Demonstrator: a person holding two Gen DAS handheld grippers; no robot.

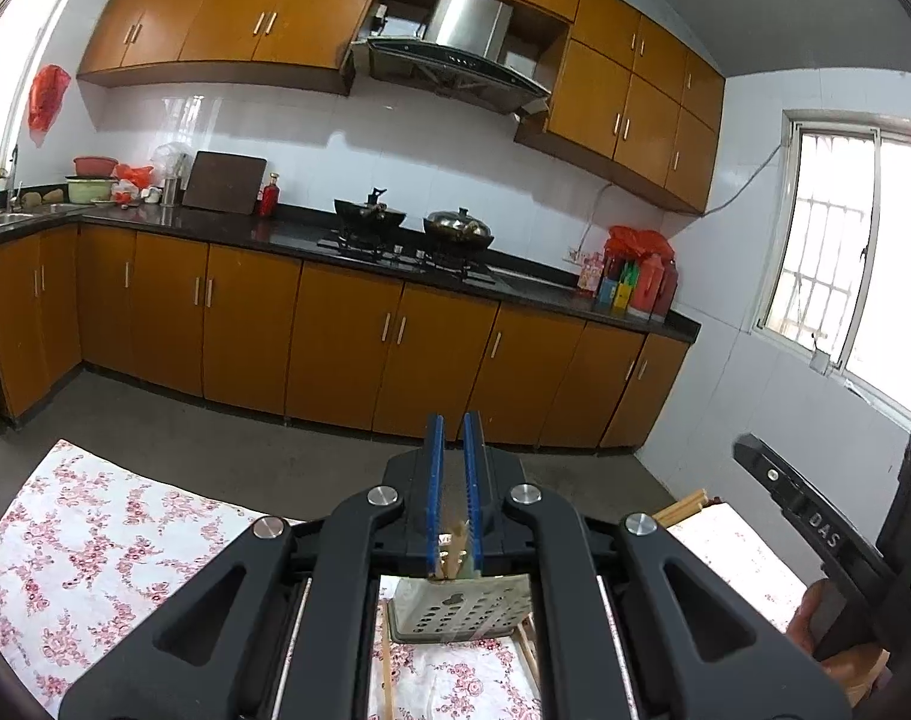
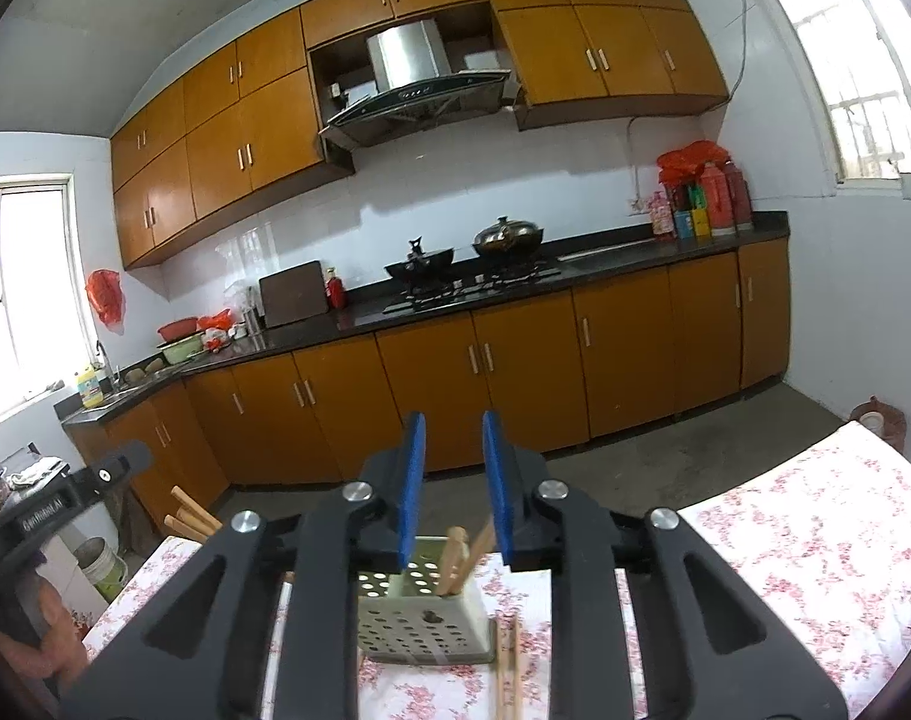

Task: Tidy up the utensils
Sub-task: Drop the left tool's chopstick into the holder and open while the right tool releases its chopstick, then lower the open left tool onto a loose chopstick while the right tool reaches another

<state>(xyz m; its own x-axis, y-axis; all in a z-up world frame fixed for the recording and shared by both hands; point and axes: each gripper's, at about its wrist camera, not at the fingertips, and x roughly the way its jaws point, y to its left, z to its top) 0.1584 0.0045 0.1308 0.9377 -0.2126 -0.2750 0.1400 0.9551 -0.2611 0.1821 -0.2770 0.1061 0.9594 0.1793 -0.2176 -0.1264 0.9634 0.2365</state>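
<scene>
A pale perforated utensil holder (image 2: 425, 624) stands on the floral tablecloth (image 2: 815, 540) with wooden chopsticks (image 2: 455, 564) standing in it. It also shows in the left wrist view (image 1: 461, 612), below the fingers. My left gripper (image 1: 453, 426) has its blue jaws close together; chopsticks (image 1: 453, 552) stand between them low down near the palm, and contact is unclear. My right gripper (image 2: 452, 426) is open and empty above the holder. More chopsticks (image 2: 508, 666) lie on the cloth beside the holder.
The table (image 1: 95, 540) faces a kitchen counter (image 1: 287, 234) with a stove and two woks (image 1: 455, 228). The other gripper's body (image 1: 815, 516) shows at the right of the left view. A bucket (image 2: 104, 567) sits on the floor left of the table.
</scene>
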